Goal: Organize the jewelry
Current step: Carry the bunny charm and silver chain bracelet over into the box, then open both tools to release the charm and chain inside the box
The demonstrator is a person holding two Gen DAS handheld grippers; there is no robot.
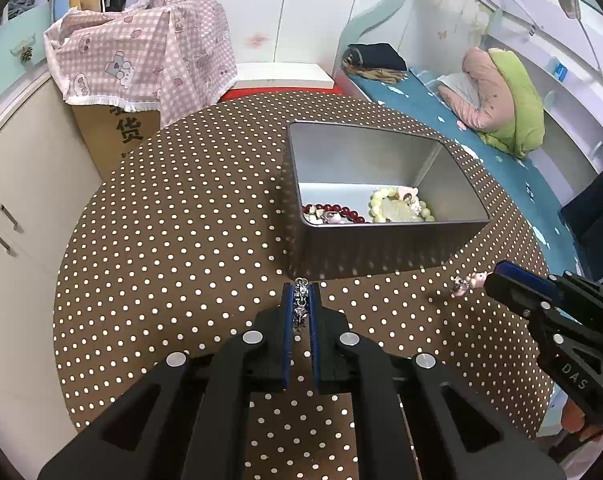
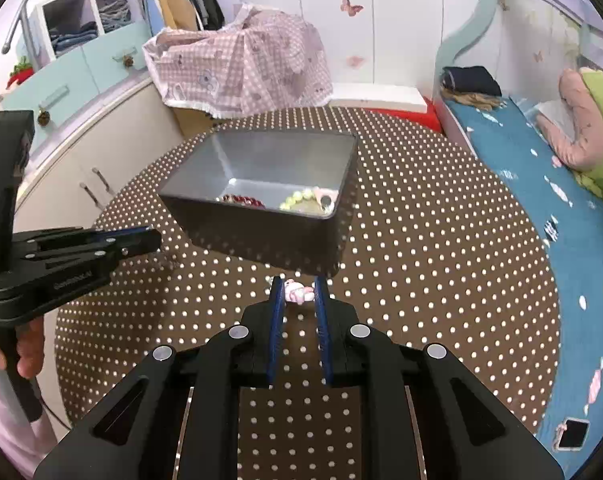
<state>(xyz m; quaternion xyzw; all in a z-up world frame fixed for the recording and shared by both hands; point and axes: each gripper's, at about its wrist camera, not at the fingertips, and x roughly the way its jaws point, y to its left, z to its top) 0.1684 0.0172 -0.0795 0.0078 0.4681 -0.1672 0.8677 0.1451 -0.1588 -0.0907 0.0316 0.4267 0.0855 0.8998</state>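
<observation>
Jewelry is in both my claws, and the tin [image 1: 385, 248] sits on the dotted tabletop [image 1: 173, 240] just ahead of them. My left claw [image 1: 301, 300] is clamped on a silver chain [image 1: 300, 300]: the blue pads press it from both sides and a little of it pokes past the tips. I judge it is pinched that tightly because a thin, limp chain would slip out of a looser hold.

My right claw [image 2: 298, 292] has a small pink charm piece [image 2: 297, 293] between its pads. The gap there looks wider, and the charm touches the right pad, but I cannot tell from the wrist view whether the left pad bears on it too. In the left view the piece juts out past the claw's tip above the cloth, so I take it as gripped and lifted.

The tin's open top faces up, with a red bead bracelet [image 1: 333, 212] and a pale green bead bracelet [image 1: 401, 210] already lying on its floor, which makes it the obvious collecting place. Both held pieces sit near its front wall, outside it and below its rim in the pictures, so each claw would need to rise and go forward over the wall before letting go.
</observation>
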